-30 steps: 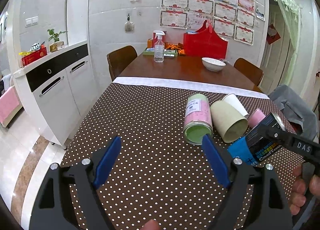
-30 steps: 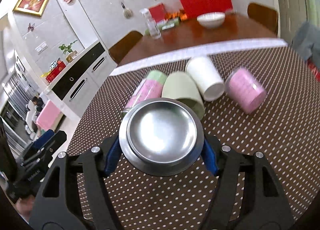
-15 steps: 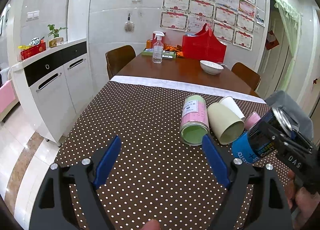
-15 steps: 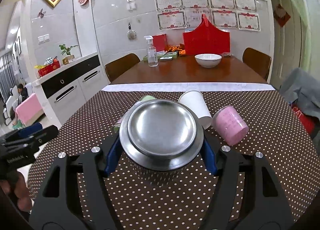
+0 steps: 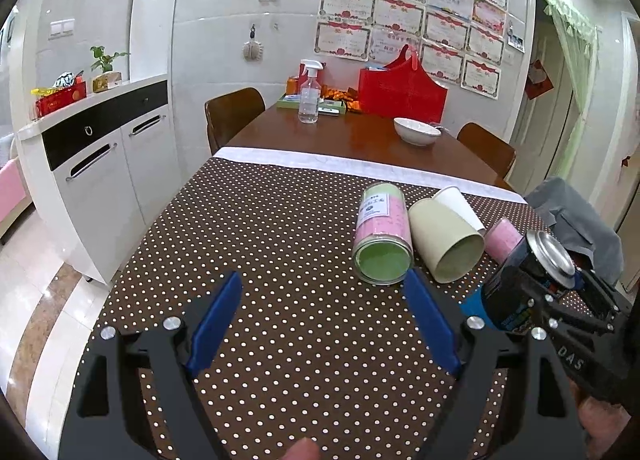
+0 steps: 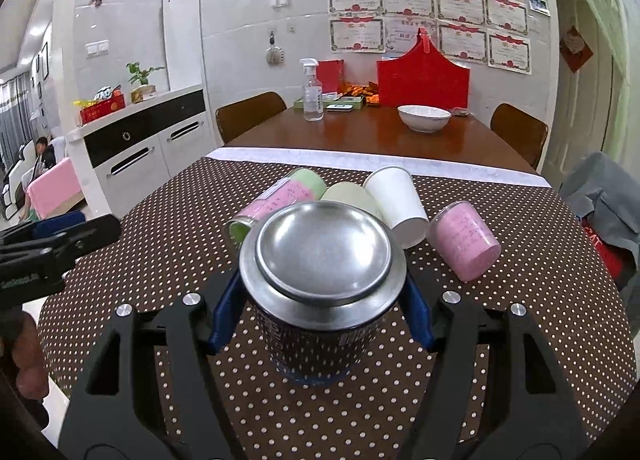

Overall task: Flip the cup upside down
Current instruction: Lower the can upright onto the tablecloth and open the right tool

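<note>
The right gripper point(image 6: 322, 310) has its blue fingers point(image 6: 225, 310) pressed on both sides of a dark metal cup point(image 6: 320, 296), shiny bottom up, low over the dotted table point(image 6: 520, 320). The left gripper point(image 5: 324, 324) hangs nearby with its fingers wide apart and nothing between them. Behind lie a green and pink can point(image 5: 383, 234), a pale green cup point(image 5: 446, 246), a white paper cup point(image 6: 398, 199) and a pink cup point(image 6: 466, 246), all on their sides.
</note>
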Available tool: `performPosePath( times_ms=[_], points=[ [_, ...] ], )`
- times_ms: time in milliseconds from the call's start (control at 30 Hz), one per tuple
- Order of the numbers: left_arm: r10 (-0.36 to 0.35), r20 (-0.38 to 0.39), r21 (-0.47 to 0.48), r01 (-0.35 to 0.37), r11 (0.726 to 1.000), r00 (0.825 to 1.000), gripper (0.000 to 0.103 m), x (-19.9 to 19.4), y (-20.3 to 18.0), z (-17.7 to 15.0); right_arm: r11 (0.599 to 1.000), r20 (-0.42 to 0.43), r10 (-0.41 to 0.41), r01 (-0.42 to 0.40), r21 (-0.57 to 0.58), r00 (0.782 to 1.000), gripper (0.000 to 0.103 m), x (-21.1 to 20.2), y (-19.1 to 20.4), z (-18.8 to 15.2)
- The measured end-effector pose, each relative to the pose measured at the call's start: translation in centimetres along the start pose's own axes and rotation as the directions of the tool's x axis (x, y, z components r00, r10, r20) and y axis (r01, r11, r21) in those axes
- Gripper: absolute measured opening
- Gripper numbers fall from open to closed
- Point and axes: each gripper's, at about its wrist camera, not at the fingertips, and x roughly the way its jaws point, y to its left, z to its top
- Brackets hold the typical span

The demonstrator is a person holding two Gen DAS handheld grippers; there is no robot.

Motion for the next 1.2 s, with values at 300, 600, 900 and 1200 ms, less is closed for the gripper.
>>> performPosePath(
  times_ms=[300,600,900,1200],
  points=[
    [-0.006,-0.004,0.005,0.006,1.000,1.000,0.082,0.1,-0.3,-0.3,1.000,-0.070,0.010,-0.012,-0.025,0.997,0.066,1.6,0.9,-1.9],
    [-0.013,-0.005,0.012,0.014,1.000,1.000,0.082,0.1,-0.7,-0.3,1.000,-0.046,0.000,-0.002,-0.029,0.999,0.097,1.3,1.2,-1.8],
    [-0.016,0.013,0.023,0.015,1.000,1.000,0.082,-0.6,-1.3,0.0,1.000,-0.025,0.022,-0.022,-0.002,0.999,0.097,0.1,0.4,-1.4],
    [-0.011,0.050,0.057,0.008,0.998,0.999,0.082,-2.4,-2.9,0.3,1.000,0.013,0.004,-0.004,0.003,1.000,0.097,-2.8,-0.1,-0.2]
  ],
)
